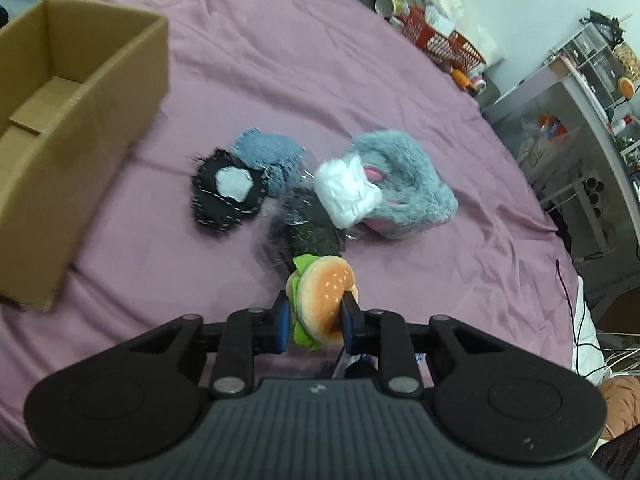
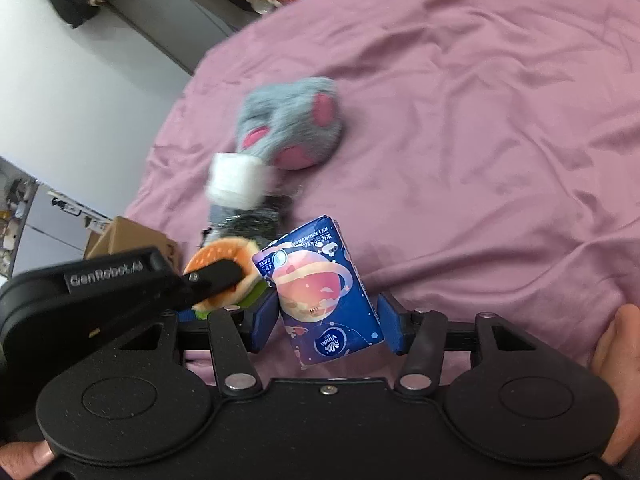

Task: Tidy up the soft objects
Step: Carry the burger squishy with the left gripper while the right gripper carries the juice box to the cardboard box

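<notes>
Left tool (image 1: 316, 312), low centre of the left wrist view: jaws clamped on a plush burger (image 1: 324, 300), pads pressing both its sides, pointing steeply down. It also enters the right wrist view from the lower left.

Right tool (image 2: 326, 312), low centre of the right wrist view: blue pads (image 2: 266, 320) grip a tissue pack (image 2: 324, 292), tilted. Bare fingers (image 2: 618, 344) wrap the body at right edge.

Black grippers, blue fingers (image 1: 282, 322), silver screws, "GenRobot.AI" marking

Cluttered home bedroom, purple bedsheet (image 1: 360, 80), storage shelves (image 1: 580, 92)
</notes>
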`<state>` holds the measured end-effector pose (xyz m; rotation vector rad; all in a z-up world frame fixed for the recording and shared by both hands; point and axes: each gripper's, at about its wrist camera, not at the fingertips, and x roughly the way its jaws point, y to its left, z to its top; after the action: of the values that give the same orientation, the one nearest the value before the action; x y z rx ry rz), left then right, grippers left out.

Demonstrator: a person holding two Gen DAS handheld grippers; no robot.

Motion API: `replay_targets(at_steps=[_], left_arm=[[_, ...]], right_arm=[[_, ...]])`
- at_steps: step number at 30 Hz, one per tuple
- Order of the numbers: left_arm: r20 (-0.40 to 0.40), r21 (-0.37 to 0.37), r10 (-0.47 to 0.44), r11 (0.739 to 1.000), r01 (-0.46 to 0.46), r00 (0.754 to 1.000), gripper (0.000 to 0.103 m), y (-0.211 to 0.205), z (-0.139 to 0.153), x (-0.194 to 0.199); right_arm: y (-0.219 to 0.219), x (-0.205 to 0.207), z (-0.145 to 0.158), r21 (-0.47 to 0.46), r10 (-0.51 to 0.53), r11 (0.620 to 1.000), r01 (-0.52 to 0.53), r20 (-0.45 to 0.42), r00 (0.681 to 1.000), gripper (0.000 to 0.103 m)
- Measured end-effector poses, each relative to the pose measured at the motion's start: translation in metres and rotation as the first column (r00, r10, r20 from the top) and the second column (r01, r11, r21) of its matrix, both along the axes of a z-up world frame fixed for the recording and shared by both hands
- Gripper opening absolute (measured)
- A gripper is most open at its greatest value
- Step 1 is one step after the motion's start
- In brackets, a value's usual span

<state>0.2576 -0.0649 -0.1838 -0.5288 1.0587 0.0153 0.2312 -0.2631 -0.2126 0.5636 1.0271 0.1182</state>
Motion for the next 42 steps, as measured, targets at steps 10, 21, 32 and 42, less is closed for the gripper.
replay_targets(at_steps=[10,21,32,42], left_arm=[[0.078,0.024,0.036,0.999,-0.038,0.996,0.024,0.021,0.035,-0.040],[0.164,0.052,0.096,0.993,-0.105,0.982,0.024,0.060,0.079,-0.066],[0.207,0.065,0.145,0.985,-0.161,0.968,0.024,0.100,0.098,-0.077],[0.228,0.058,0.202,0.974,-0.220,0.953,0.024,0.147,0.099,-0.074]], right_arm=[[0.007,-0.008,0.024,0.005,0.035,0.999,-0.035,0.095,0.995,0.052],[0.030,-0.007,0.055,0.002,0.132,0.991,-0.135,0.192,0.972,0.052],[0.065,0.000,0.068,-0.080,0.215,0.976,-0.202,0.247,0.945,0.052],[0.106,0.015,0.077,-0.049,0.283,0.959,-0.280,0.266,0.921,0.052]])
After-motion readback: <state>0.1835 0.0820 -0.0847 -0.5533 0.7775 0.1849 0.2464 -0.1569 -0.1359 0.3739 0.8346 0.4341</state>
